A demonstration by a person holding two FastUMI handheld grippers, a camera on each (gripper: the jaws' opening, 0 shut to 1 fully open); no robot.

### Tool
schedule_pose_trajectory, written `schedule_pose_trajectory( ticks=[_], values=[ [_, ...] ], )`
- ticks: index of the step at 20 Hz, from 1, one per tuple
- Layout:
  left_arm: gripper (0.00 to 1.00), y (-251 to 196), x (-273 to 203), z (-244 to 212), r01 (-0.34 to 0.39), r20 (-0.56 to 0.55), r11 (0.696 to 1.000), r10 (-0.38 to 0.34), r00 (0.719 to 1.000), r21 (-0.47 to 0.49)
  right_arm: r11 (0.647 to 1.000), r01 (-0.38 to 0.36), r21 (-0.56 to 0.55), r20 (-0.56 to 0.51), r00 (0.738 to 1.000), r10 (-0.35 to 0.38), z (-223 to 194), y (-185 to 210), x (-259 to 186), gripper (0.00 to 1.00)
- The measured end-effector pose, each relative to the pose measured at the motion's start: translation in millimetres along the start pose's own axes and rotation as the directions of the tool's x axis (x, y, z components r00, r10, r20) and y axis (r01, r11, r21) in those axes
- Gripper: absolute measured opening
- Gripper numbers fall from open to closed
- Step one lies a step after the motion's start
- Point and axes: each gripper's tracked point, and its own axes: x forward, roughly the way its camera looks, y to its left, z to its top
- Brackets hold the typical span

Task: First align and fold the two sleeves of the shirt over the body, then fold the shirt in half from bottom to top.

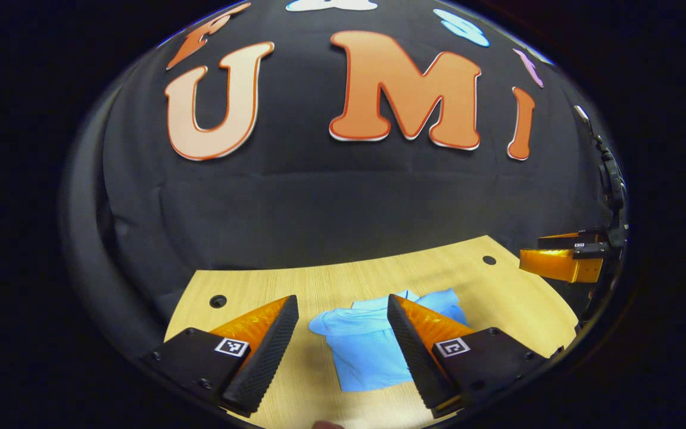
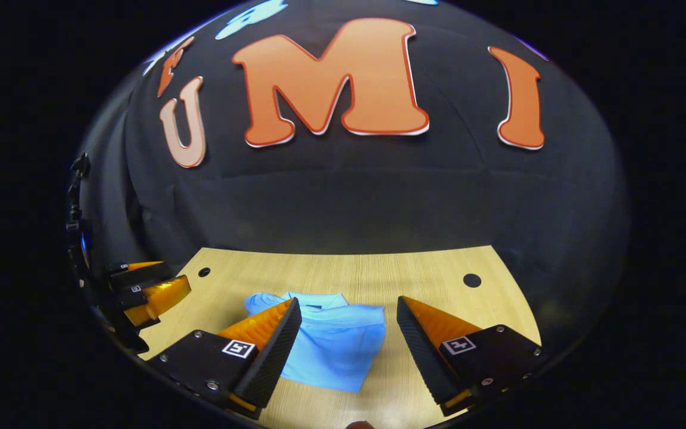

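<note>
A light blue shirt (image 1: 367, 351) lies on the wooden table (image 1: 295, 286), collar toward the far wall, with a short sleeve sticking out on each side. My left gripper (image 1: 341, 301) hangs open above the shirt's near side, its fingers apart and nothing between them. In the right gripper view the same shirt (image 2: 334, 345) lies ahead, and my right gripper (image 2: 349, 302) is also open over it, holding nothing. The right gripper (image 1: 560, 261) shows off to the right in the left gripper view. The left gripper (image 2: 149, 292) shows at the left edge of the right gripper view.
The table (image 2: 379, 274) has a round cable hole near each far corner (image 1: 218, 301) (image 1: 489, 260). The black cloth wall (image 1: 343, 202) rises just behind the table's far edge. Bare wood surrounds the shirt on both sides.
</note>
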Motion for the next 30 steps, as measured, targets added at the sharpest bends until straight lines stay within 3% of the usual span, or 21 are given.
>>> schedule_pose_trajectory(
  ticks=[7, 10, 12, 16, 20, 24, 30],
  values=[
    [0.96, -26, -108, 39, -0.055, 0.238, 0.998, 0.047, 0.970, 0.027, 0.997, -0.012, -0.080, 0.187, 0.982, 0.027, 19, 11, -85, 0.98],
    [0.98, -33, -156, 44, -0.102, 0.333, 0.994, 0.085, 0.939, 0.033, 0.993, -0.021, -0.118, 0.266, 0.963, 0.052, 24, 15, -116, 0.98],
    [0.97, -23, -187, 49, -0.196, 0.413, 0.979, 0.156, 0.897, 0.054, 0.989, -0.010, -0.148, 0.285, 0.957, 0.053, 15, 15, -136, 0.98],
    [0.98, -43, -238, 32, -0.218, 0.443, 0.976, 0.184, 0.877, 0.025, 0.981, -0.005, -0.192, 0.326, 0.943, 0.069, 0, 19, -176, 0.98],
    [0.99, -48, -278, 5, -0.251, 0.479, 0.968, 0.228, 0.847, -0.016, 0.976, -0.017, -0.219, 0.400, 0.910, 0.106, -9, 31, -208, 0.99],
    [0.98, -53, -296, -28, -0.284, 0.443, 0.959, 0.266, 0.856, -0.028, 0.969, -0.029, -0.245, 0.437, 0.889, 0.137, -22, 37, -227, 0.99],
    [0.98, -65, -291, -9, -0.254, 0.457, 0.966, 0.246, 0.855, -0.044, 0.966, -0.023, -0.258, 0.419, 0.898, 0.133, -29, 42, -233, 0.99]
  ],
)
